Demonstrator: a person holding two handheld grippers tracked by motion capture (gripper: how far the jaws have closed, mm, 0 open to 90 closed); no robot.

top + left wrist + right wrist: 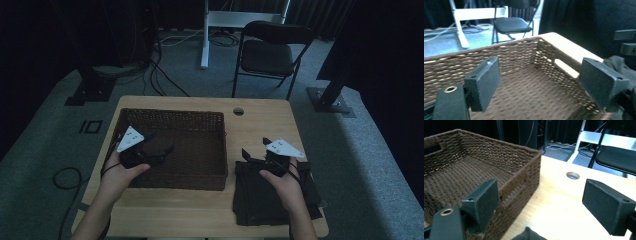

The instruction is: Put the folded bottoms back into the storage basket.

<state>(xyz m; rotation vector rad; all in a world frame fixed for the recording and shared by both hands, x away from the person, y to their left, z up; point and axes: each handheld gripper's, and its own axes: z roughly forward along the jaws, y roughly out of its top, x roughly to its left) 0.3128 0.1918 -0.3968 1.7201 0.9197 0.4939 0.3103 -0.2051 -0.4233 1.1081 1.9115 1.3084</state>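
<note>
Dim carpet, a folding chair and loose cables lie beyond the wooden tabletop I'm working at. On it sits a brown wicker basket, with nothing lying in the part of it that I can see, and to its right, at the near edge, a flat stack of dark folded cloth.

My left gripper hangs over the near left part of the basket, jaws spread wide with nothing between them; its own view looks across the woven floor to the far wall. My right gripper is likewise released and holds nothing, poised right above the far edge of the cloth, pointing toward the basket's right wall.

As I judge it, the cloth is to go into the basket, and the right gripper is much the nearer: the cloth lies directly beneath and behind its jaws, toward me, with its long side running front to back. I would need to tip down and draw back a little to pinch an edge. The basket's right wall stands between cloth and basket floor, so any carry must clear that rim.
</note>
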